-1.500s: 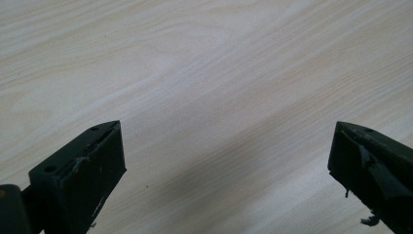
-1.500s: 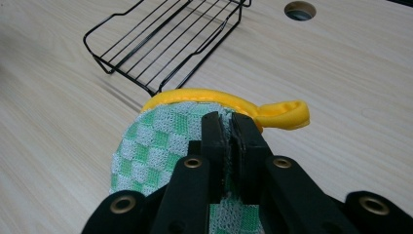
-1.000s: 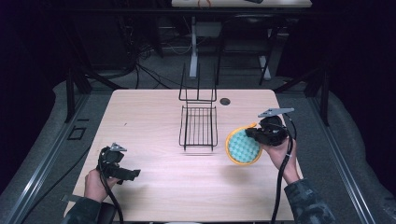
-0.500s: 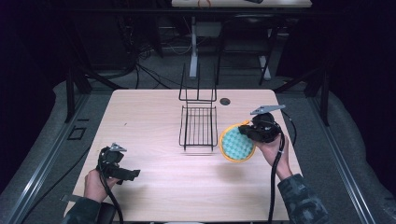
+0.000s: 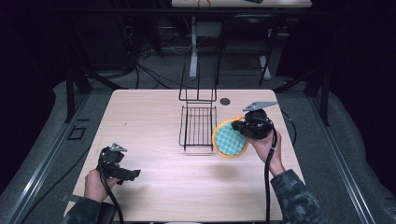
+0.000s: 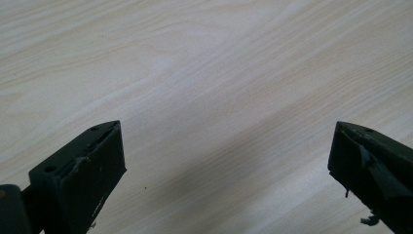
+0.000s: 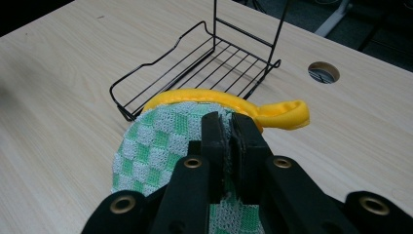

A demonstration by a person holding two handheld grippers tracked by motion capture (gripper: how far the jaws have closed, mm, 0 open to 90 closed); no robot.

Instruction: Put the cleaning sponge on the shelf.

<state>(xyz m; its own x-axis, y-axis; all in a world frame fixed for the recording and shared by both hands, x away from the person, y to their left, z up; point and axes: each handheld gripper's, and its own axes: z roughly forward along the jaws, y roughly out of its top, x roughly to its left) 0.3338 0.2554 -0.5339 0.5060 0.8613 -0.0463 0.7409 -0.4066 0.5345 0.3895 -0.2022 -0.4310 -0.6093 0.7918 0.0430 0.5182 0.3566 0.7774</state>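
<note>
A round pot holder [image 5: 229, 139], green-and-white checked with a yellow rim and loop, hangs above the table just right of the black wire rack [image 5: 198, 125]. My right gripper [image 5: 239, 126] is shut on it; in the right gripper view the jaws pinch the checked cloth [image 7: 160, 146] near its yellow edge, with the rack [image 7: 204, 63] just beyond. My left gripper [image 5: 133, 174] rests low near the table's front left corner, held by a hand. In the left gripper view its fingers [image 6: 80, 170] stand wide apart over bare wood, nothing between them.
The light wooden table [image 5: 140, 116] has a round cable hole [image 5: 225, 101] behind the rack's right side. The rack has a tall upright back frame [image 5: 198, 84]. Dark floor, cables and table legs lie beyond the far edge.
My right gripper has carried the pot holder leftward, from clear of the rack to right beside its right edge. The left gripper has stayed put.
</note>
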